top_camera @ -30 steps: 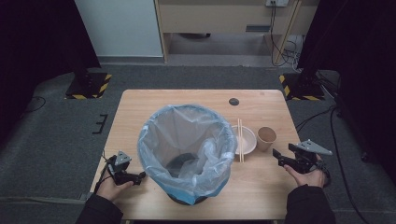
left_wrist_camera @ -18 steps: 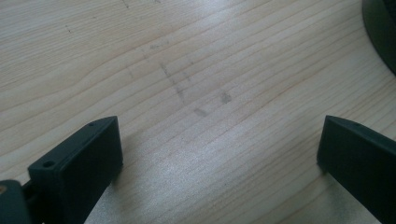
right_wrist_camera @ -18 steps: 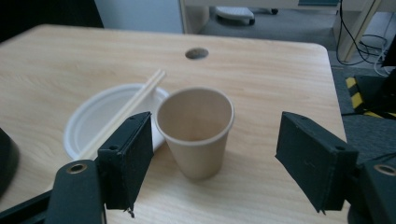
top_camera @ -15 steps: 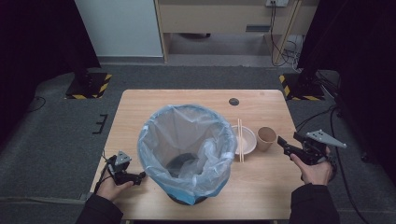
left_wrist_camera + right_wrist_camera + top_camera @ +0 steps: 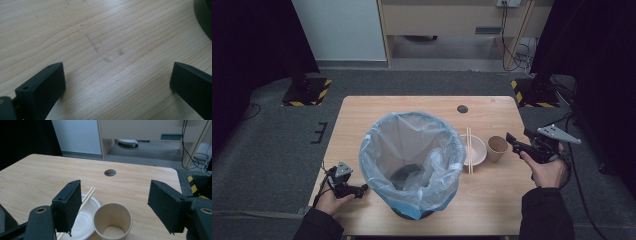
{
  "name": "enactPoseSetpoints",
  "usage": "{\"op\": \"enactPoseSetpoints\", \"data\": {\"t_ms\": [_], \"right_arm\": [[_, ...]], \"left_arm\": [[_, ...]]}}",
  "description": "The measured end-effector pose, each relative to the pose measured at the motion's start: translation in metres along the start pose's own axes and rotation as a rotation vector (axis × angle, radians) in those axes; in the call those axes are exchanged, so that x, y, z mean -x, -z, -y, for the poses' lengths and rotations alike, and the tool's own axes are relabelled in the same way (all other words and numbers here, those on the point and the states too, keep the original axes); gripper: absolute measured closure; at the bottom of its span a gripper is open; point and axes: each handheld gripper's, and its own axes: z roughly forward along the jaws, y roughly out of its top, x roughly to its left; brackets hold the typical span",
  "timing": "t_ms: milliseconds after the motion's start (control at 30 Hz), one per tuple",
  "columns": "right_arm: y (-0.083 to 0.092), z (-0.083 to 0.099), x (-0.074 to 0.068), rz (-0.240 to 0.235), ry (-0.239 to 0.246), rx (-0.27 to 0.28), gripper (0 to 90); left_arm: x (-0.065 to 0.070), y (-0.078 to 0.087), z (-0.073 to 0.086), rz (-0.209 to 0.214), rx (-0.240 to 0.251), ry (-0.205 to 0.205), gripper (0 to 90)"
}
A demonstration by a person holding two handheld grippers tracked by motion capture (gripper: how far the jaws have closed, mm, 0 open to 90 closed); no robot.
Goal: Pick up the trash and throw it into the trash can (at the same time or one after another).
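While right gripper (image 5: 113, 207) is hovering with released jaws around paper cup (image 5: 113, 221), high view is showing left gripper (image 5: 354, 189), jaws released, beyond bin (image 5: 412, 162).

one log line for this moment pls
right gripper: open, lined up on paper cup, not touching | left gripper: open, low over table | bin: centre

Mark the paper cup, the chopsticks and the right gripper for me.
paper cup (image 5: 113, 221): right gripper view, on the inner wall of its open mouth.
chopsticks (image 5: 469, 145): high view, mid-length, where they lie across the white bowl.
right gripper (image 5: 514, 142): high view, midway between its open jaws.
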Motion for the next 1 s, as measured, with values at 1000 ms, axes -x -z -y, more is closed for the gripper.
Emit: {"op": "enactPoseSetpoints", "data": {"t_ms": [1000], "right_arm": [[-0.069, 0.042, 0.030, 0.066, -0.024, -0.209, 47.5]], "left_arm": [[0.001, -0.001, -0.001, 0.002, -0.001, -0.001, 0.0]]}}
